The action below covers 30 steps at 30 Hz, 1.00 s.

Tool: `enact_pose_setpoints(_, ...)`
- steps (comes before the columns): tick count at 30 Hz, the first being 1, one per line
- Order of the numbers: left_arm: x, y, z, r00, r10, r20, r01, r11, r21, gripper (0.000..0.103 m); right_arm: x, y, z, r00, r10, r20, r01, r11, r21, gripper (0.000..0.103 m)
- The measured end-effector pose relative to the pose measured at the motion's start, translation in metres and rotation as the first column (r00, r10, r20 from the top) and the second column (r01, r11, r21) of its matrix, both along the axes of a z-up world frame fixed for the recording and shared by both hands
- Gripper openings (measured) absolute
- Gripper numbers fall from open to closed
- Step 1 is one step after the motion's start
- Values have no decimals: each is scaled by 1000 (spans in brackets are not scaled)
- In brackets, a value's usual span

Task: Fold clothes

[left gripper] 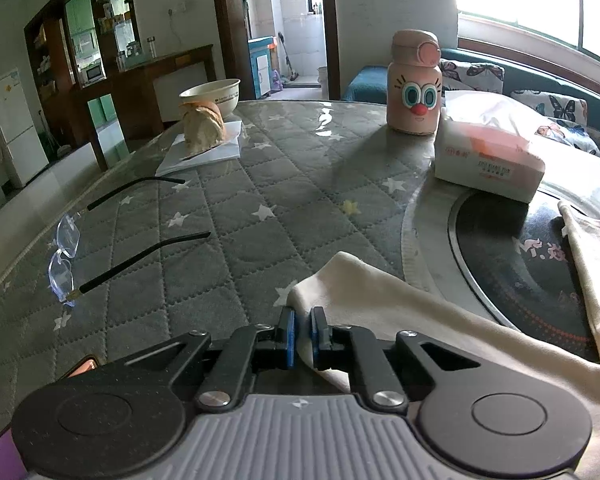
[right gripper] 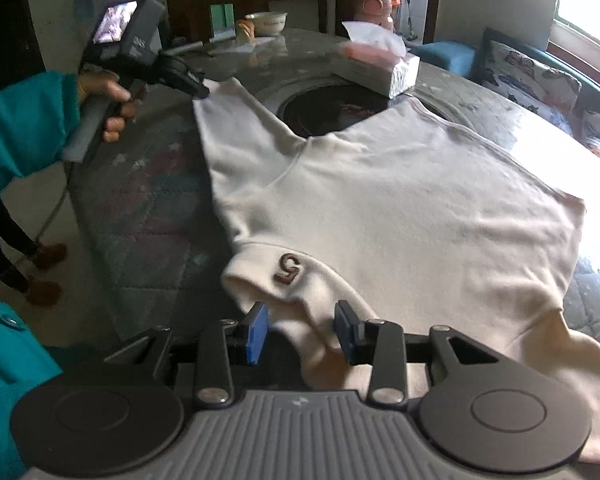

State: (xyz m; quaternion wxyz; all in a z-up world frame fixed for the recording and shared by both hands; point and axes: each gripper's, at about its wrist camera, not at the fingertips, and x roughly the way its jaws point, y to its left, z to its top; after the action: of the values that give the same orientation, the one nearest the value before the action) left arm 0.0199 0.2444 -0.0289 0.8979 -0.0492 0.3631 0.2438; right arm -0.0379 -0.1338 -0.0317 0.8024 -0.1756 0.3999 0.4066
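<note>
A cream top (right gripper: 380,208) lies spread over the round table, with a brown patch (right gripper: 287,268) near its closer cuff. In the left wrist view, my left gripper (left gripper: 303,332) is shut on the end of one cream sleeve (left gripper: 400,312), the cloth pinched between the blue pads. The right wrist view shows that same left gripper (right gripper: 200,90) holding the far sleeve tip, held by a hand in a teal sleeve (right gripper: 24,136). My right gripper (right gripper: 301,334) is open around the near cuff, with cloth lying between its fingers.
On the grey star-quilted table cover (left gripper: 228,216) are glasses (left gripper: 66,256), bread (left gripper: 202,126) on white paper, a bowl (left gripper: 212,94), a pink bottle (left gripper: 415,84) and a tissue box (left gripper: 488,160). A black round inset (left gripper: 520,272) fills the centre. A sofa lies beyond.
</note>
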Motion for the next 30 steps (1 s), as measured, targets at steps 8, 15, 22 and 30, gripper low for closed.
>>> enact_pose_setpoints(8,-5,-13,24,998,-34,45,35,999,-4,25,13,-19,-2,994,-99,-38,100,995,24,37)
enact_pose_setpoints(15,-2,-74,35,969,-236,74,240,969,-57,55,10,-45,10,989,-148,-24,149,987,57,38)
enact_pose_setpoints(22,3,-144,37,892,-443,89,451,887,-102,56,40,-105,11,923,-382,41,380,924,47,38)
enact_pose_setpoints(30,3,-234,17,752,-657,50,658,742,-128,56,63,-167,-8,819,-573,37,573,819,5,39)
